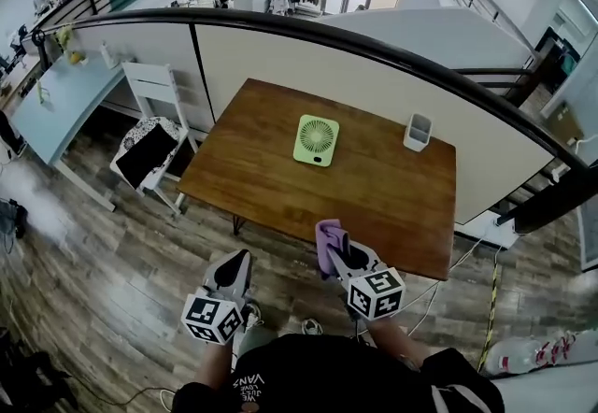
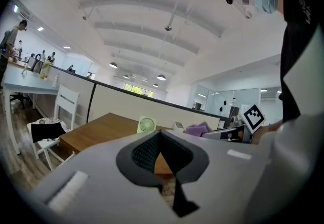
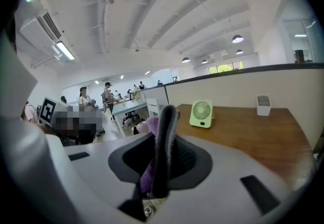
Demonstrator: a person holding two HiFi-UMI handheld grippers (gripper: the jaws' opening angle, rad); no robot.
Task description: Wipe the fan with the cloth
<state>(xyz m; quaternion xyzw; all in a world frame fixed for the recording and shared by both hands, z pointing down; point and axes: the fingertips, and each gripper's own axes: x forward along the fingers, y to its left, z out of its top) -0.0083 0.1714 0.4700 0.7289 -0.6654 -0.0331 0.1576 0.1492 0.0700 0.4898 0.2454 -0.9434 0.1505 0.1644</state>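
My right claw (image 1: 333, 250) is clamped on the purple cloth (image 1: 326, 235), which sits at the near edge of the wooden table (image 1: 271, 187). My left claw (image 1: 237, 262) is closed, with nothing between its jaws, just off the table's near side. The green fan (image 1: 317, 139) stands upright on the tabletop, well apart from both claws. A white holder (image 1: 418, 132) stands to its right.

Wooden surface (image 1: 271, 179) carries two items: green fan (image 1: 317, 139) standing upright near its middle; small white container (image 1: 418, 132) well apart, toward the far right edge.
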